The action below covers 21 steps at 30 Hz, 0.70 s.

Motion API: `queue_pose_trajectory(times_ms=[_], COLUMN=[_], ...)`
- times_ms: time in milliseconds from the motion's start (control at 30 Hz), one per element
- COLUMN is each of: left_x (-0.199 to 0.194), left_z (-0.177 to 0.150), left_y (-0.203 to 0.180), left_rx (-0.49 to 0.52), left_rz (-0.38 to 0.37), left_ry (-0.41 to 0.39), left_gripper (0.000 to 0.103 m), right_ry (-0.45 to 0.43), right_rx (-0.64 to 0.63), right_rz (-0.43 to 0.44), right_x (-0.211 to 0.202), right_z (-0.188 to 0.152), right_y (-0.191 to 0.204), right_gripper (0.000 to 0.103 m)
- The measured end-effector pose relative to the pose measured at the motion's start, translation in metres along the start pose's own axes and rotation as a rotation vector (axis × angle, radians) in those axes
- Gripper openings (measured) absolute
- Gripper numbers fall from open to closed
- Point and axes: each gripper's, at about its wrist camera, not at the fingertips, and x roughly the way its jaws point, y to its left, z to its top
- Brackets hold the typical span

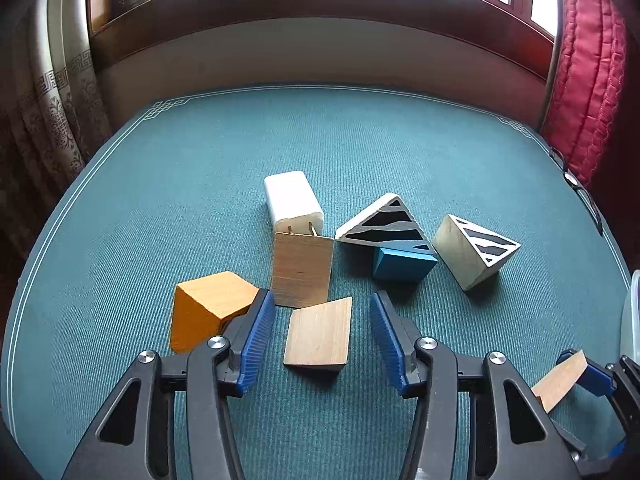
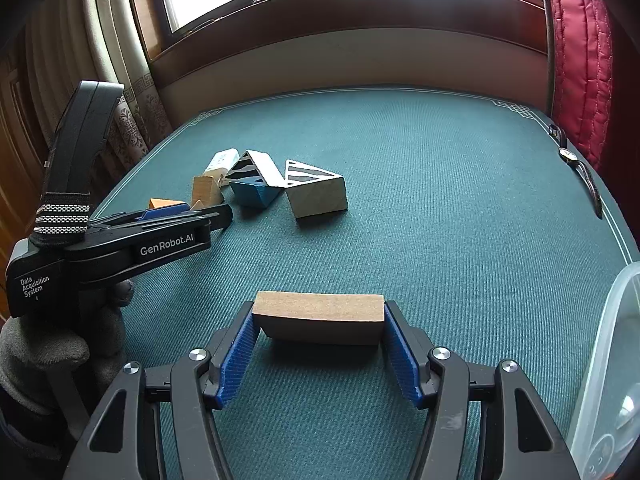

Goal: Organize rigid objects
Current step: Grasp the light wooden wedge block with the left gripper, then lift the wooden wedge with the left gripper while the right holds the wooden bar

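Wooden wedge block (image 2: 319,317), plain tan – tool-clamped

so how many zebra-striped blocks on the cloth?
2. One striped block leans on the blue block mid-pile; the other striped block lies just right of it. None visibly hidden.

We see a teal woven tablecloth (image 2: 420,200) with white border lines; a red quilted fabric (image 2: 580,60) at right; patterned beige curtains (image 1: 52,112) at left; a wristwatch (image 2: 570,155) near the cloth's edge.
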Motion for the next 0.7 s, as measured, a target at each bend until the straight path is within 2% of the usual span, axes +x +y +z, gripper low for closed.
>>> queue_pose_trajectory(times_ms=[233,500,567,633,700], left_x=[-0.003,-0.010,-0.011,-0.012,-0.014], left_z=[-0.004,-0.013,-0.014,-0.015,-0.017], left_y=[0.007,0.013,0.011,0.009,0.007], left_rx=[-0.036,-0.031,-0.015,0.001,0.006], left_rz=[0.037,0.027,0.013,-0.016,-0.051], left_ry=[-0.005,-0.010,-0.009,-0.014,-0.016], left_gripper=[0.052,0.051,0.047,0.028,0.028], right_ry=[0.000,0.000,0.000,0.000,0.000], right_rx=[0.000,0.000,0.000,0.000,-0.001], right_rz=[0.000,-0.002,-0.001,-0.001,-0.002], right_x=[0.000,-0.001,-0.001,-0.001,-0.001], right_z=[0.000,0.001,0.001,0.001,0.001], right_y=[0.001,0.002,0.002,0.002,0.002], right_gripper=[0.065,0.065,0.065,0.065,0.065])
